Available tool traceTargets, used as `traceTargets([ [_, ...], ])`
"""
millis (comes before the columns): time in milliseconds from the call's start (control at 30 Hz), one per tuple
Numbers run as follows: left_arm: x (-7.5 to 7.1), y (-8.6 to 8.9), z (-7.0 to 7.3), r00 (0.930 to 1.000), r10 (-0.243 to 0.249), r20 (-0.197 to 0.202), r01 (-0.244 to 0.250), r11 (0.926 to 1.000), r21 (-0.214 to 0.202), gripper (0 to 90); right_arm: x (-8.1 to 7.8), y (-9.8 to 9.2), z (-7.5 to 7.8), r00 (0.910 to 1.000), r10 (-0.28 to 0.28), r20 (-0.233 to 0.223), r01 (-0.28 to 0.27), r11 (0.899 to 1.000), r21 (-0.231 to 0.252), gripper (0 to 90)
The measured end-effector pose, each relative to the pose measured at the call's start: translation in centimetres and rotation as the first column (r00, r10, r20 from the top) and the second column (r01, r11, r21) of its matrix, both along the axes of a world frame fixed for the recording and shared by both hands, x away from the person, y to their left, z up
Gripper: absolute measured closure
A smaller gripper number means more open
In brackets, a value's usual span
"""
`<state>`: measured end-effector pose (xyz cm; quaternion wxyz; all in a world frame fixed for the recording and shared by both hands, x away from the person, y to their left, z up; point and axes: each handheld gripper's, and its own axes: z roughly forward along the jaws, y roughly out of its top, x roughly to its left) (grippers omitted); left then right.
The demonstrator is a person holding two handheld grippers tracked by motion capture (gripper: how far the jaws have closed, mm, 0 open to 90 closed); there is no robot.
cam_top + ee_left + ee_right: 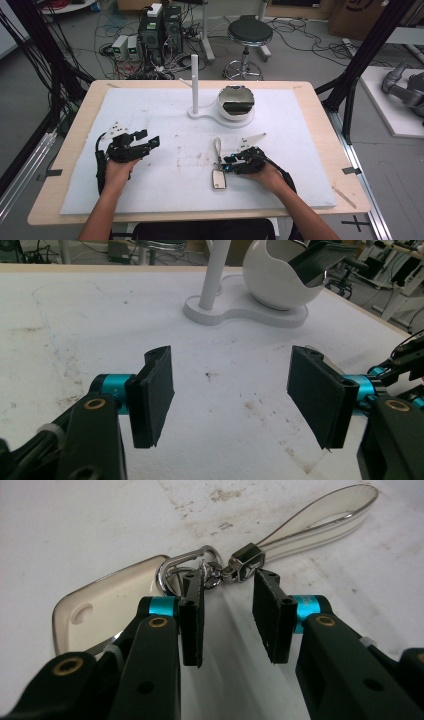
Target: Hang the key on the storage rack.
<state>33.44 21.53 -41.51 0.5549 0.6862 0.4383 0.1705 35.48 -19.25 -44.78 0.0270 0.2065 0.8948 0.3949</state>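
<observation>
A cream key fob lies on the white foam mat, its pale strap loop stretched away from me. In the right gripper view the fob joins a silver ring clasp, a small swivel and a metal buckle on the strap. My right gripper lies low over the mat with its jaws apart; the swivel sits at their tips and the pads are not pressing on it. The right gripper is just right of the clasp. My left gripper is open and holds nothing; in the high view the left gripper rests at the mat's left.
A white stand with an upright pole and a round white bowl holding a dark object stands at the back middle of the mat. A small pale flat piece lies near the right hand. Beyond the wooden table edge are a stool, computers and cables.
</observation>
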Motion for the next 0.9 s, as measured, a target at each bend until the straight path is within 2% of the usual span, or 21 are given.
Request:
traceTargets([
  [200, 0.1, -0.1, -0.1, 1.0, 0.002, -0.005, -0.002, 0.9999, -0.01, 35.1, 0.1, 1.3, 0.1, 1.0, 0.007, -0.003, -0.007, 1.0, -0.002, 72.8],
  [333, 0.2, 0.0, -0.1, 1.0, 0.003, -0.004, -0.003, 1.0, -0.009, 35.2, 0.2, 2.8, 0.1, 0.9999, 0.016, 0.007, -0.016, 1.0, -0.003, 73.2],
  [467, 0.2, 0.0, -0.1, 1.0, 0.007, -0.005, -0.007, 0.9999, -0.014, 35.2, 0.3, 4.1, 0.0, 0.9999, -0.003, 0.016, 0.003, 1.0, -0.011, 74.5],
  [600, 0.2, 0.0, -0.1, 1.0, 0.004, -0.007, -0.004, 0.9999, -0.01, 35.2, 0.3, 5.4, 0.0, 0.9991, -0.007, 0.041, 0.007, 1.0, -0.02, 74.0],
  [667, 0.3, -0.1, -0.1, 1.0, 0.003, -0.007, -0.003, 0.9999, -0.011, 35.3, 0.4, 5.8, 0.1, 0.999, 0.006, 0.045, -0.005, 1.0, -0.018, 68.6],
  [767, 0.3, -0.2, -0.1, 0.9999, 0.001, -0.01, -0.001, 0.9999, -0.015, 35.4, 0.4, 5.3, 0.5, 0.999, -0.009, 0.044, 0.009, 1.0, -0.011, 63.4],
  [900, 0.4, -0.7, -0.1, 0.9998, -0.011, -0.018, 0.011, 0.9997, -0.02, 36.0, 0.5, 2.8, 1.6, 0.9947, -0.065, 0.08, 0.064, 0.998, 0.019, 59.3],
])
